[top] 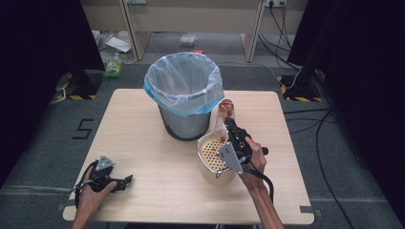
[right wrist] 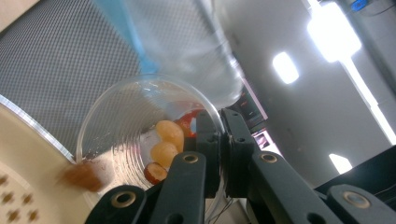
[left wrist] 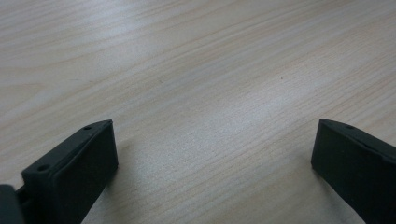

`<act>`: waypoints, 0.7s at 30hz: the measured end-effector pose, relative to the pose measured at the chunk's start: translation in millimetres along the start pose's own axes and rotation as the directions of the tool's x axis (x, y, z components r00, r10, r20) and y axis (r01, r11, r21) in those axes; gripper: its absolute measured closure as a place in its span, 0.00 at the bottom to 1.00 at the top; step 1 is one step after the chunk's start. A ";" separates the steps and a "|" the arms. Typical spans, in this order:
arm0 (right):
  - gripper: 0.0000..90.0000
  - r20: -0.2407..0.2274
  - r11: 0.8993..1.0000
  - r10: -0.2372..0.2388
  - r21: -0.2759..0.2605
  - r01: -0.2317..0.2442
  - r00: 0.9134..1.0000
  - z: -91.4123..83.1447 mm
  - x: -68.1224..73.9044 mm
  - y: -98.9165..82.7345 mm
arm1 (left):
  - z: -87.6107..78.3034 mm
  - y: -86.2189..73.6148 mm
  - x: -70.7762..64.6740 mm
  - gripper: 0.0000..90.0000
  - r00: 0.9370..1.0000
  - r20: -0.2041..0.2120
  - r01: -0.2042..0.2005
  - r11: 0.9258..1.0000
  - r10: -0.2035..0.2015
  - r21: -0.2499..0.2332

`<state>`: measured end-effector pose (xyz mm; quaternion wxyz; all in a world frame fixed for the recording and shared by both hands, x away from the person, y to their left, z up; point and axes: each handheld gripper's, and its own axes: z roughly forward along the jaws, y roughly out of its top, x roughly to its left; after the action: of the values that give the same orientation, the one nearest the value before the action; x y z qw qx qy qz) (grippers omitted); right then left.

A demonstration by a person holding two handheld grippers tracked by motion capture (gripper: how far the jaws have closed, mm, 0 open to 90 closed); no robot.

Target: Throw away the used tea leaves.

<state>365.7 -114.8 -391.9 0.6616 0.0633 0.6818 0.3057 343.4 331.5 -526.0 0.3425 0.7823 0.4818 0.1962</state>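
We see the right hand-held gripper [top: 229, 122] clamped on a tilted clear cup [top: 226, 110] beside the bin [top: 184, 93]; the left hand-held gripper [top: 125, 181] rests apart on the table [top: 157, 157]

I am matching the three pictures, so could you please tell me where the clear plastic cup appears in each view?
High view: the clear cup is right of centre, tipped over the cream strainer, beside the bin.
Left gripper view: bare table between open tongs, without the cup.
Right gripper view: the cup is centre-left, its rim pinched by the right tongs.
Shared landmark: the bin's mesh wall.
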 end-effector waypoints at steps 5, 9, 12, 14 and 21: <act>0.97 0.044 0.999 -0.030 -0.031 0.032 0.999 -8.2 0.4 1.8 | 0.0 0.0 0.0 0.00 1.000 0.000 0.000 1.000 0.000 0.000; 0.97 0.068 0.999 -0.028 -0.014 0.029 0.997 -7.3 0.7 0.2 | 0.0 0.0 -0.1 0.00 1.000 0.000 0.000 1.000 0.000 0.000; 0.97 0.098 0.993 -0.105 -0.036 0.109 0.990 -7.2 5.4 4.4 | 0.0 0.0 0.0 0.00 1.000 0.000 0.000 1.000 0.000 0.000; 0.97 0.101 0.993 -0.105 -0.033 0.109 0.989 -6.3 6.2 4.2 | 0.0 0.0 0.0 0.00 1.000 0.000 0.000 1.000 0.000 0.000; 0.97 0.107 0.994 -0.096 -0.039 0.100 0.990 -8.5 6.5 3.5 | 0.0 0.0 0.0 0.00 1.000 0.000 0.000 1.000 0.000 0.000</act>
<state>355.8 -111.7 -396.3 0.7118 0.0309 0.6416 0.2842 343.4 331.5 -526.0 0.3425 0.7823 0.4819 0.1963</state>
